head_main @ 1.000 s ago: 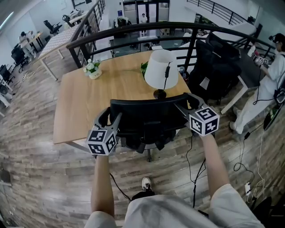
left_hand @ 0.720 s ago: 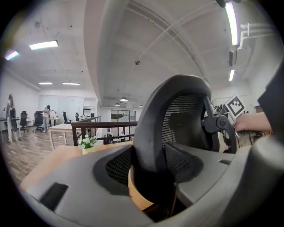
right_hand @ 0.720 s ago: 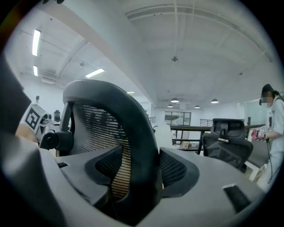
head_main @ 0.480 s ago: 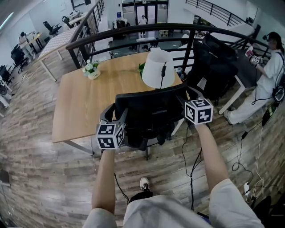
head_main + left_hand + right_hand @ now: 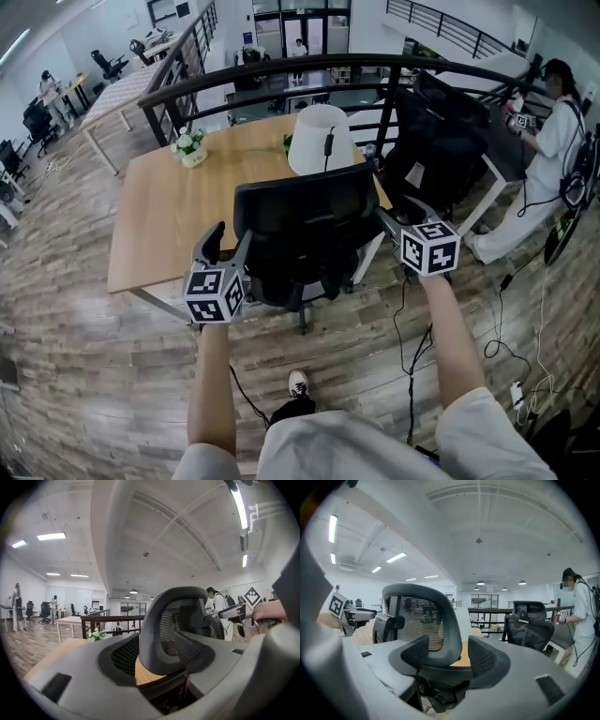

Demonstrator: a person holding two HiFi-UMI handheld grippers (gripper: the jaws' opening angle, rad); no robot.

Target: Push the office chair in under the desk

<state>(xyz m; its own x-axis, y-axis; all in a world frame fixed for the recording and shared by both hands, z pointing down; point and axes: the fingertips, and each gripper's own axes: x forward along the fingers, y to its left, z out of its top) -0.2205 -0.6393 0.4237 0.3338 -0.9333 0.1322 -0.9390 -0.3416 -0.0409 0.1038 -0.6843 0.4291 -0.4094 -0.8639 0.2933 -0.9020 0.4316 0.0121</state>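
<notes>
Nearest the person, the left claw (image 5: pixel 228 246) stood wide, its jaws having just been opening. The left edge of the office chair (image 5: pixel 305 220) showed in the gap, and neither pad pressed on it. The right claw (image 5: pixel 394 214) was likewise spread, with the backrest's right edge between its jaws and open space beside it, so neither claw held anything. The chair stood straight ahead of both claws. Its backrest ran crosswise from one to the other, and each claw was just beside its own edge and about equally near. Beyond the chair, farther ahead of the claws, lay the desk (image 5: pixel 155 225), its near edge roughly parallel to the backrest. The seat seemed partly under it already. A push would likely go straight ahead. Farther on stood a white lamp (image 5: pixel 317 141).
</notes>
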